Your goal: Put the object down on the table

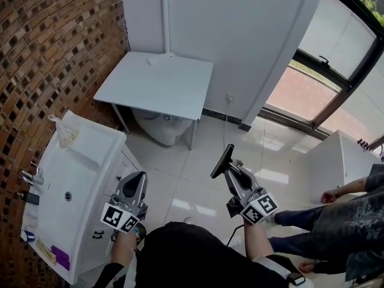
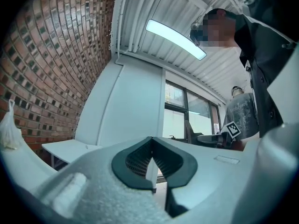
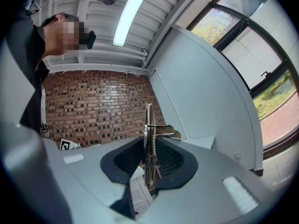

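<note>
My right gripper [image 1: 232, 169] is held over the tiled floor, shut on a thin flat object [image 1: 222, 161] that sticks up and forward out of its jaws. The right gripper view shows this object [image 3: 148, 139] edge-on: a slim board with a wire spring and metal bar, like a mousetrap. The white table [image 1: 157, 83] stands ahead against the wall, well beyond both grippers, and shows as table [image 3: 202, 142] in the right gripper view and table [image 2: 65, 148] in the left gripper view. My left gripper [image 1: 137, 176] hangs beside the sink, shut with nothing in it.
A white sink [image 1: 78, 173] with a tap runs along the brick wall at the left, a plastic bag [image 1: 65, 131] at its far end. A white bowl [image 1: 162, 128] sits under the table. Another person [image 1: 342, 215] sits at the right near the windows.
</note>
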### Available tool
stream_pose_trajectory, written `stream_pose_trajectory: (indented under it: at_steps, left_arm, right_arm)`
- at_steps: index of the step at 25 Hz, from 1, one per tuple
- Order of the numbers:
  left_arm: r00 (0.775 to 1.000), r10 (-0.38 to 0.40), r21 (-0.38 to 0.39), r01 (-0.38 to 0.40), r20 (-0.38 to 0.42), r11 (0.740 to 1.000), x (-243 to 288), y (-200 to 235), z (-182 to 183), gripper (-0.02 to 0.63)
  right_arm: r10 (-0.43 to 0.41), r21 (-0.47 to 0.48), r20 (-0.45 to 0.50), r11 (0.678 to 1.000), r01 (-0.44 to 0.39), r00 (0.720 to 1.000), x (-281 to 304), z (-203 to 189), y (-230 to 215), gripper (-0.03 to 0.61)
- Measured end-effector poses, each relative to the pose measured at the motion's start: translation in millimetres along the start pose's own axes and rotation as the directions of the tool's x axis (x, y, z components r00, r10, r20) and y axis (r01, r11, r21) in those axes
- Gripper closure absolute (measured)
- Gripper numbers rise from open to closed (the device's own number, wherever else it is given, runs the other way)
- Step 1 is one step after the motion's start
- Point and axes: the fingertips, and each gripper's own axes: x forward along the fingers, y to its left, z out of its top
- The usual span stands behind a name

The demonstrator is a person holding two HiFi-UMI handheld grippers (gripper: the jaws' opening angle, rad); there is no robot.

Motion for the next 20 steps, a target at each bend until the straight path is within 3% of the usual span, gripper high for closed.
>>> stream_pose_trajectory:
  at_steps: [8, 14, 20]
  left_arm:
    - [0.998, -0.037, -0.017, 0.037, -0.052, 0.999, 30.7, -13.6, -18.4, 0.612]
    - [0.997, -0.008, -0.011, 0.007, -0.072, 1.0, 51.9, 14.3, -30.3, 0.612]
    - [0.997, -0.069, -0.031, 0.068, -0.047, 0.997, 94.0, 45.0, -31.6, 0.612]
  right_arm:
    - [-0.039, 0.013, -0.017, 0.999, 0.039, 0.999, -9.0, 2.7, -37.8, 0.488]
    - [-0.052, 0.015, -0.032, 0.998, 0.053, 0.998, 11.8, -6.6, -53.3, 0.488]
    - [-0.097, 0.014, 0.006, 0.995, 0.097, 0.995, 38.5, 8.0, -68.3, 0.488]
